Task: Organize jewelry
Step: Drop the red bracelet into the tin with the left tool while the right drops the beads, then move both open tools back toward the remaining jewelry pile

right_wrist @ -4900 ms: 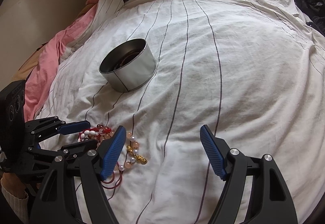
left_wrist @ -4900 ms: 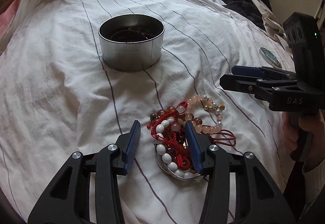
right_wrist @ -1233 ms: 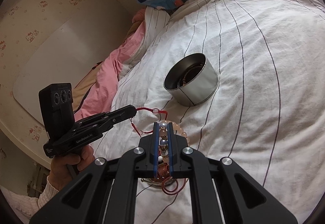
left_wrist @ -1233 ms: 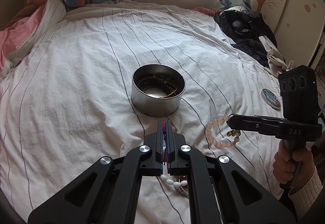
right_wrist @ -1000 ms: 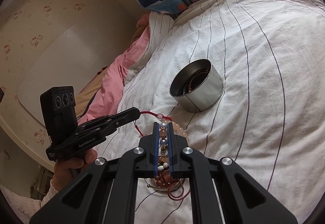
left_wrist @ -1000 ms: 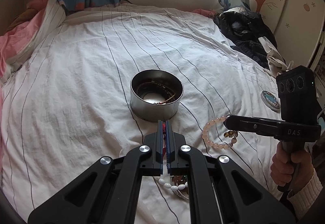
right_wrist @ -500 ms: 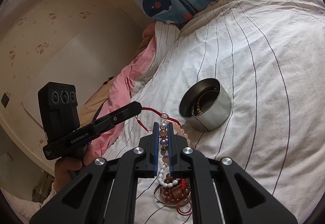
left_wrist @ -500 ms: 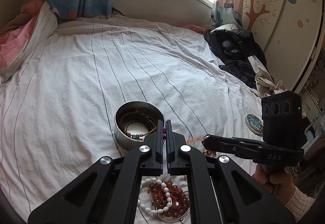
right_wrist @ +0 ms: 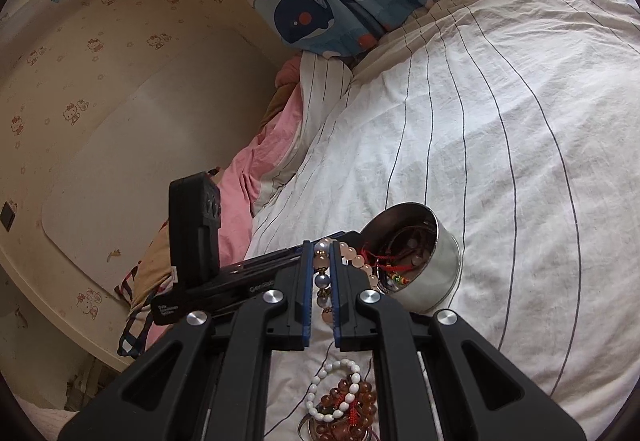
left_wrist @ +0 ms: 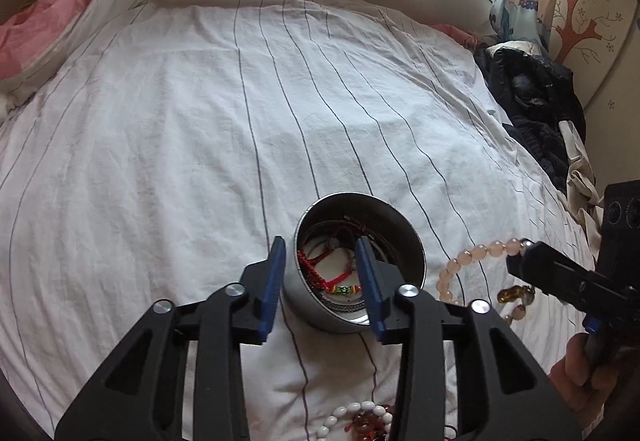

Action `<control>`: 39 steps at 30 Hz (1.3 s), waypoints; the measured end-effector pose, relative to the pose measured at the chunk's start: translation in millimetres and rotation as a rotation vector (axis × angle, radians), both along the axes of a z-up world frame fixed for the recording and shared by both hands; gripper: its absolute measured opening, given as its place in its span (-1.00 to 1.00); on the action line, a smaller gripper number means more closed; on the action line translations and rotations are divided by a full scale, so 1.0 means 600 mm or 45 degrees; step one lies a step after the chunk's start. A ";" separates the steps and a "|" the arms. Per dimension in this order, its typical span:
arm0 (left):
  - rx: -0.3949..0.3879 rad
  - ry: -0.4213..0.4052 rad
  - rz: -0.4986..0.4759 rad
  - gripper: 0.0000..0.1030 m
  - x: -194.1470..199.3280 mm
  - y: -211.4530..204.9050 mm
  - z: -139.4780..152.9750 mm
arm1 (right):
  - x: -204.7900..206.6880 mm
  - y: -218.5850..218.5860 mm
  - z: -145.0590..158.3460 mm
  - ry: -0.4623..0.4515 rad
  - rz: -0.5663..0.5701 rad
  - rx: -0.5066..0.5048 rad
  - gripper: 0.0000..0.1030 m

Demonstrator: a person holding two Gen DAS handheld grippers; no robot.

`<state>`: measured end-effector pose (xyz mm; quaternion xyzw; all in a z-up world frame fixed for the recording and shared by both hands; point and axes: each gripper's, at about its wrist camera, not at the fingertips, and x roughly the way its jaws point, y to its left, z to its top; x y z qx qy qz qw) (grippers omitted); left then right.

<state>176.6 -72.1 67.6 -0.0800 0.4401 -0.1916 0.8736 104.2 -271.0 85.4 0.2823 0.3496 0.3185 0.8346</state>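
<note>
- Left wrist view: the left gripper (left_wrist: pixel 320 269) hangs over a round metal tin (left_wrist: pixel 404 241) with its jaws spread wide and nothing between them. One blue pad sits outside the tin's near-left wall, the other over the tin's open mouth.
- The tin stands upright on a white striped bedsheet (left_wrist: pixel 200 129). Inside it lie a red cord bracelet (left_wrist: pixel 320 267) with small green and yellow beads, plus darker coiled strands that are too dim to name.
- To the right, the right gripper (left_wrist: pixel 520 263) is clenched on a pink bead bracelet (left_wrist: pixel 476 253), which arcs from its tip and hangs just beside the tin's right wall, clear of the sheet as far as can be told. An amber charm dangles below.
- Bottom edge: a heap of jewelry (left_wrist: pixel 362 419), white and reddish-brown beads, lies on the sheet, partly hidden by the gripper's arms.
- A dark jacket (left_wrist: pixel 528 93) lies at the far right of the bed.
- Right wrist view: the right gripper (right_wrist: pixel 322 269) pinches the pink bead bracelet (right_wrist: pixel 320 261) between its narrowly spaced pads; the beads loop toward the tin (right_wrist: pixel 440 273).
- The tin shows tilted by the lens, red cord visible within.
- The left gripper (right_wrist: pixel 344 237) crosses behind, its tip at the tin's rim.
- The heap of jewelry (right_wrist: pixel 344 401) rests on the bedsheet (right_wrist: pixel 500 121) below the fingers.
- A whale-print curtain (right_wrist: pixel 320 5) hangs behind.
</note>
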 end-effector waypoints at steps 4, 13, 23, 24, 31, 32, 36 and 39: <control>0.043 -0.064 0.021 0.02 -0.034 0.035 0.026 | 0.042 0.021 -0.014 0.045 0.041 0.126 -0.83; 0.060 -0.124 0.083 0.44 -0.134 0.092 0.042 | 0.012 0.019 -0.026 0.070 -0.210 -0.429 -0.33; 0.228 -0.127 -0.028 0.48 -0.208 0.052 0.008 | -0.165 -0.057 -0.098 0.250 -0.277 -0.385 0.06; 0.259 -0.150 -0.051 0.48 -0.214 0.044 0.010 | -0.170 -0.062 -0.102 0.264 -0.281 -0.341 0.06; 0.501 -0.205 -0.112 0.52 -0.231 0.023 0.001 | -0.181 0.022 -0.078 0.130 -0.134 -0.584 0.08; 0.511 -0.201 -0.110 0.53 -0.231 0.026 -0.001 | -0.182 0.036 -0.081 0.124 -0.100 -0.626 0.09; 0.546 -0.220 -0.103 0.59 -0.231 0.030 0.001 | -0.189 0.082 -0.090 0.082 0.008 -0.803 0.09; 0.542 -0.233 -0.108 0.61 -0.231 0.027 0.005 | -0.195 0.099 -0.103 0.078 0.039 -0.935 0.09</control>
